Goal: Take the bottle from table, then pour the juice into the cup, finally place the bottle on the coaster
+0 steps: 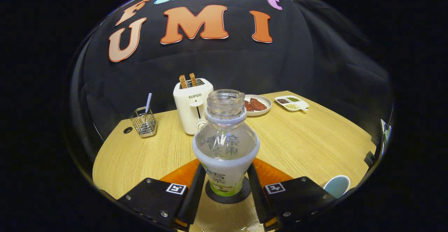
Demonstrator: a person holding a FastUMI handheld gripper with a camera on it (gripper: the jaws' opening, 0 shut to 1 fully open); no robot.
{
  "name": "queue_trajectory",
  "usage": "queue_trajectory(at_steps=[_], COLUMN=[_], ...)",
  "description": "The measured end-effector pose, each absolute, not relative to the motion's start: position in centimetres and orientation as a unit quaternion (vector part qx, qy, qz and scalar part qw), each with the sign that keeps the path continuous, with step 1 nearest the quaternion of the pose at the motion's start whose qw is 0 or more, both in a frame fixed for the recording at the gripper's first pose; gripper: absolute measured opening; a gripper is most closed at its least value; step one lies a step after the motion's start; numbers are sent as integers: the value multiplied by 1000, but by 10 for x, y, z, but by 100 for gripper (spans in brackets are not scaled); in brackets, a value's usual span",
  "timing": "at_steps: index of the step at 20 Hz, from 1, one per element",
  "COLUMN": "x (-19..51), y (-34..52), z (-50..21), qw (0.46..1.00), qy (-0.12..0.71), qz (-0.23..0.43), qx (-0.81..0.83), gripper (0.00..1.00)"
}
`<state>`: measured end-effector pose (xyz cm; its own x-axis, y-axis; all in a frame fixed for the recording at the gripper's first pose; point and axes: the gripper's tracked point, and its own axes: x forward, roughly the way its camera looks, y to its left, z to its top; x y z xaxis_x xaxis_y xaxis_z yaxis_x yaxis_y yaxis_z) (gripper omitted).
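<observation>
Both hand-held gripper [225,181] fingers flanking bottle [225,144], upright on coaster [228,194]

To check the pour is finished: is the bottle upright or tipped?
Upright: the bottle stands on the coaster, open neck upward, between the gripper fingers.

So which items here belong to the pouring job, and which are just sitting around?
Job items:
bottle, uncapped, between the gripper fingers, standing on the dark round coaster
cup, beside the right finger

Lying about:
toaster with toast
wire basket
plate of food
divided dish
</observation>
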<state>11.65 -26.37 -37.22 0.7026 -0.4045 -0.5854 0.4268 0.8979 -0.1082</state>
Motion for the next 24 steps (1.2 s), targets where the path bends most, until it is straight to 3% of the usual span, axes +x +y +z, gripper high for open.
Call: queue_trajectory(at_steps=[3,7,14,24], x=[110,105,86,55], y=[-261,-252,-225,-124], z=[-379,-378,-332,-169], qw=[919,922,942,979], qy=[325,329,281,158], qz=[-222,-204,-180,-113], qx=[3,-4,38,63], gripper=[75,97,97,99])
